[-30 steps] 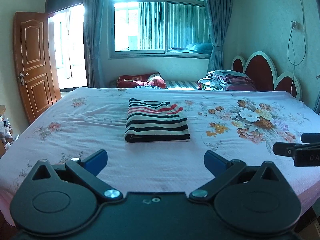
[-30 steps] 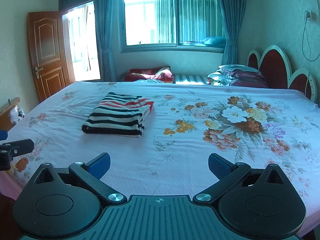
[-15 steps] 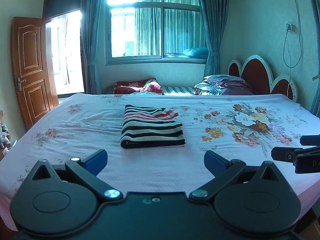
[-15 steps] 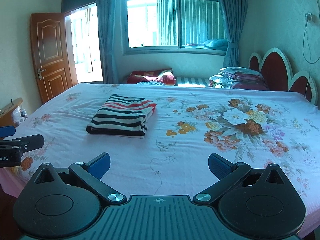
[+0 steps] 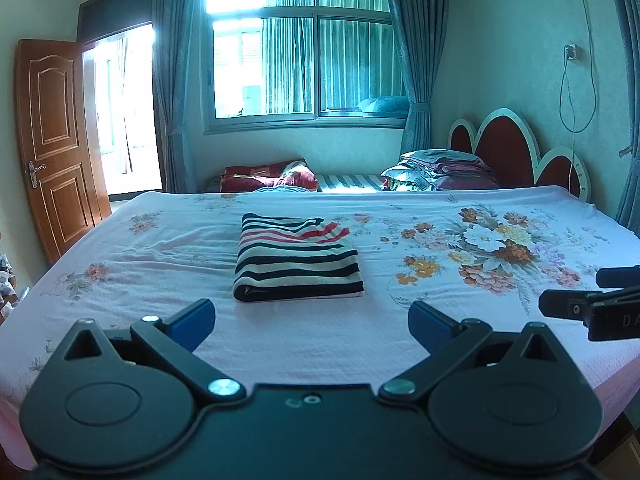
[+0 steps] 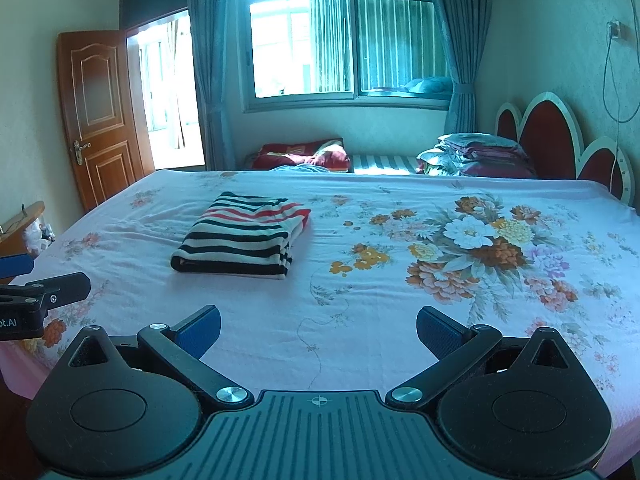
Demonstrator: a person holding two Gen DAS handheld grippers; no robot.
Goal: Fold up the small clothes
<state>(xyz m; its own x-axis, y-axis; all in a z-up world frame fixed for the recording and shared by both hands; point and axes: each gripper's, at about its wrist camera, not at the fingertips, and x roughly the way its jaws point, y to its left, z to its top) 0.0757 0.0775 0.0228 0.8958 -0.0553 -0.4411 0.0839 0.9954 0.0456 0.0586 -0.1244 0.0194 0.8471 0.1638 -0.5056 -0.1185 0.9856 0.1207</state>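
- The striped garment (image 5: 298,258) lies folded into a neat rectangle on the bed (image 5: 160,248), on the half away from the headboard (image 5: 506,152); its bands run black and white, with red ones toward the far end.
- From the right wrist view the same garment (image 6: 244,236) sits left of centre, its thick folded edge facing the cameras, flat on the pink floral bedsheet (image 6: 360,300).
- The left gripper (image 5: 311,320) hangs over the near edge of the bed, jaws spread wide with nothing between the blue pads (image 5: 192,318); it is well short of the garment.
- The right gripper (image 6: 318,327) is likewise wide apart and empty, over the bare sheet near the bed's edge, with the large flower print (image 6: 472,248) ahead to its right.
- Each gripper shows at the edge of the other's view: the two are side by side, apart.
- Beyond the bed are a red blanket (image 5: 264,174) and a stack of folded bedding (image 5: 440,168) under the window (image 5: 304,44).
- A wooden door (image 5: 56,136) stands open at the left, and teal curtains (image 5: 412,48) frame the window.
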